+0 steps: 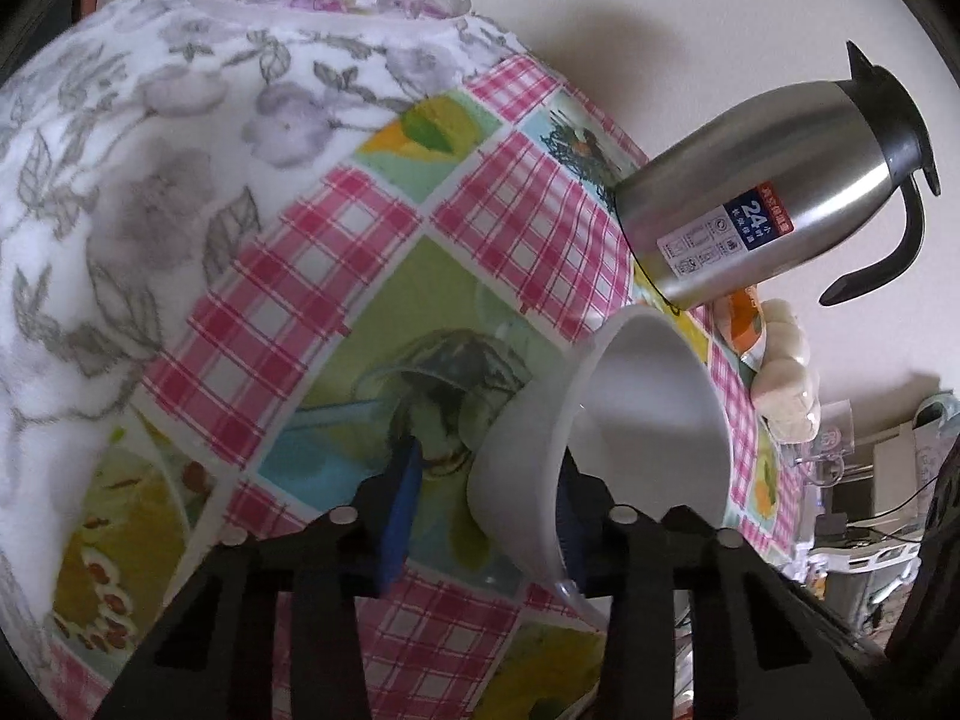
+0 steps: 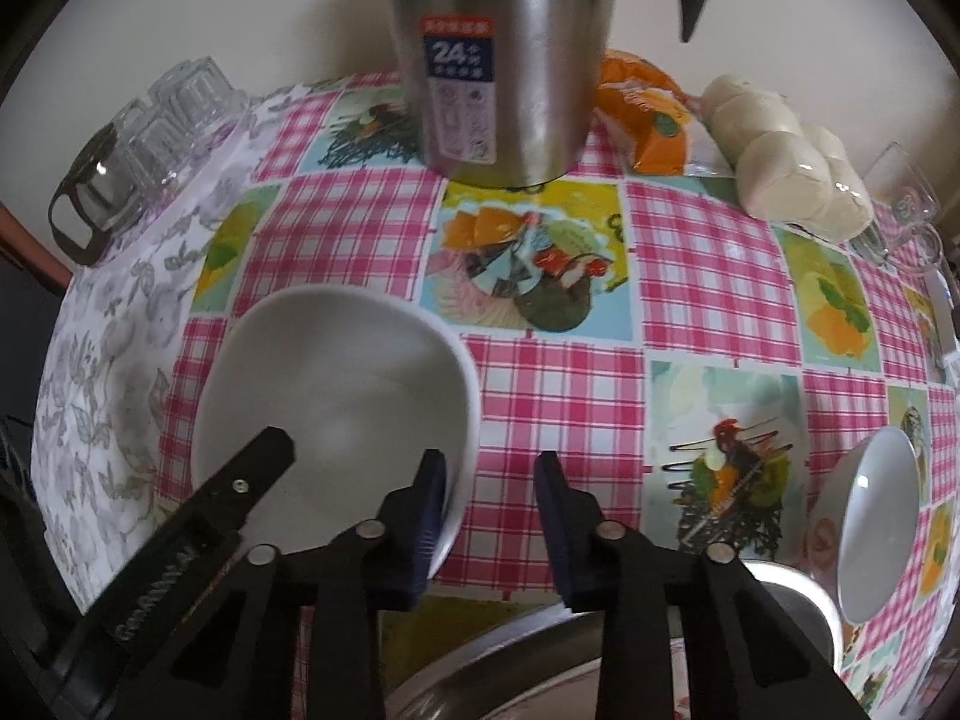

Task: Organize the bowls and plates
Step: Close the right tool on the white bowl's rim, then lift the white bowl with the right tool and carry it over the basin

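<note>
Two white bowls sit on the worktop [image 2: 708, 300], beside one steel flask [image 2: 504, 60], one orange packet [image 2: 654, 120] and one bag of pale buns [image 2: 792, 174]. The left gripper [image 1: 480, 510] has the large bowl [image 1: 630, 420] between its fingers [image 1: 399, 516], its rim against the right one, grip uncertain. The right gripper [image 2: 489, 516] stands partly open over bare cloth, its left finger touching the large bowl's [image 2: 336, 390] rim, the small bowl [image 2: 876, 516] well apart at right.
</note>
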`<state>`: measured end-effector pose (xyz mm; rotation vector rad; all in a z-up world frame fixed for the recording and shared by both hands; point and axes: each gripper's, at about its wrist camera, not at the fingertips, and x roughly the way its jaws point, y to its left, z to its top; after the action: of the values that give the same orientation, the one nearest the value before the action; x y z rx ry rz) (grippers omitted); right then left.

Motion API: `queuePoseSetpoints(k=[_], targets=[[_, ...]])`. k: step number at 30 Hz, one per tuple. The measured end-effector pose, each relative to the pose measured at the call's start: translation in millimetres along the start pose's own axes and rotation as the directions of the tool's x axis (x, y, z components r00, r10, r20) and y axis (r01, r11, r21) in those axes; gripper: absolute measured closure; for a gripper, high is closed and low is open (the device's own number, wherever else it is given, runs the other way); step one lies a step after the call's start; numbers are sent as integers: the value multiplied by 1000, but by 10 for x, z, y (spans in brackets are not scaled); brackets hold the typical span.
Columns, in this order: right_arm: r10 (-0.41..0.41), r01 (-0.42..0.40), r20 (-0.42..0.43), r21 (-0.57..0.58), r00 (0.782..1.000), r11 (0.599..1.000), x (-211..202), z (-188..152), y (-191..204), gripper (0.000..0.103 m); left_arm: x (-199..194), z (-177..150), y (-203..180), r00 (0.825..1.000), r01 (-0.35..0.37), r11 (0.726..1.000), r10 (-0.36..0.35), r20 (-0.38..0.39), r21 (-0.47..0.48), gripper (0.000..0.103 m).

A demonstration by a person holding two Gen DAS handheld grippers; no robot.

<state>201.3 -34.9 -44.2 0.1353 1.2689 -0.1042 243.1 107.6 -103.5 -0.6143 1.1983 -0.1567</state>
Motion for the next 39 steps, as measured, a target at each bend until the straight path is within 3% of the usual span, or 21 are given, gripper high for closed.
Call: queuePoseSetpoints(k=[3, 7, 12, 23, 32, 39], targets=[[2, -2, -10, -14, 1000, 1000, 56, -16, 53, 78, 8, -7, -9, 1000, 0, 1000, 0, 0, -4, 65], [8, -8, -24, -23, 1000, 1000, 95, -20, 82, 83, 35, -15, -24, 999, 32, 999, -32, -10, -6, 77], [11, -13, -41, -39, 999, 999, 84, -37, 130, 89, 23, -18, 1, 999, 49, 999, -49, -21, -17, 77], [37, -39, -36, -50, 999, 998, -40, -116, 182, 89, -87, -59, 70, 998, 44, 998, -46, -38, -33, 78], [88, -88, 5, -51, 996, 995, -322, -197, 154, 89, -443, -111, -52, 999, 38, 999, -38, 4, 0, 78], [118, -112, 86, -65, 989, 992, -708, -309, 82, 88, -808, -236, -283, 998, 22, 997, -26, 59, 73, 78]])
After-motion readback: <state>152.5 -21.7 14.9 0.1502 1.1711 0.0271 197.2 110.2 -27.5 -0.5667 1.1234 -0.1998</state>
